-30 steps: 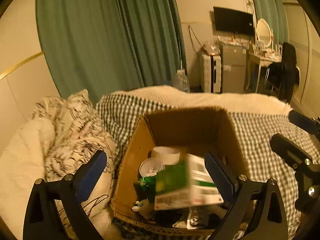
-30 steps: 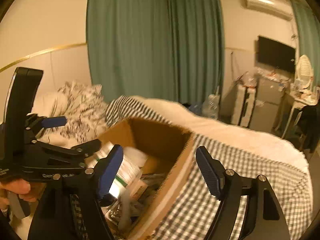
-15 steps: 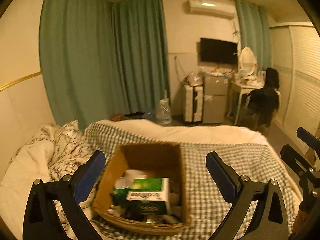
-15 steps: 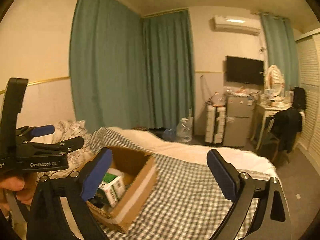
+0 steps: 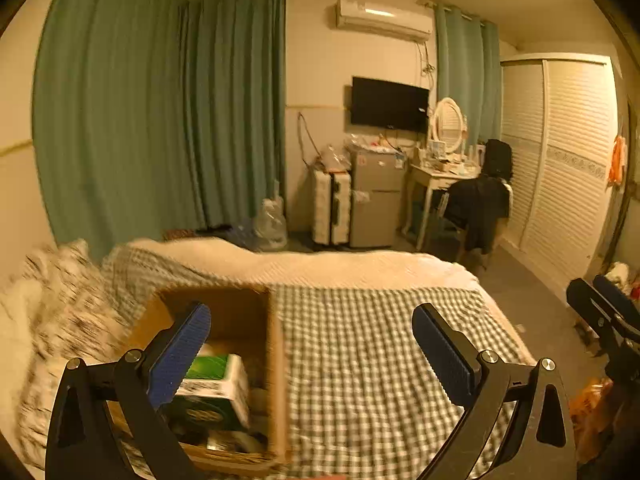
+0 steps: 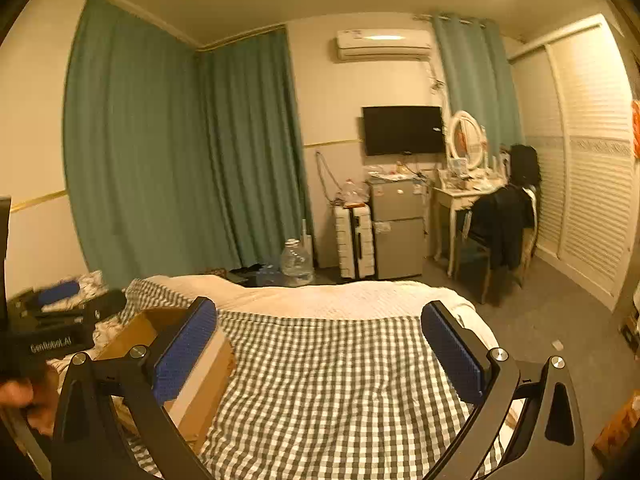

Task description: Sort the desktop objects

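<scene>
One bed fills the lower part of both views, spread with one checked blanket over a cream cover. Behind it hang three green curtains: two meeting in the corner and one narrow one by the wardrobe, whose two louvred doors are closed. One air conditioner sits high on the wall above one dark TV. Below stand one small fridge, one white suitcase, one dressing table with one oval mirror, and one chair draped in dark clothing. One clear water jug stands on the floor near the curtains.

At the bed's left side lies one patterned pillow, blurred. Just beside it, on the blanket, sits one open cardboard box. Inside it one green and white carton lies on top of other items too dim to count.

The left gripper hangs above the box's near right corner, its two blue pads wide apart with nothing between them; the left pad overlaps the box in view. In the right wrist view it appears at the left edge, held by a hand.

The right gripper is over the blanket, to the right of the box and apart from it. Its jaws have just been opening and stand wide apart, empty. It shows at the right edge of the left view too.
</scene>
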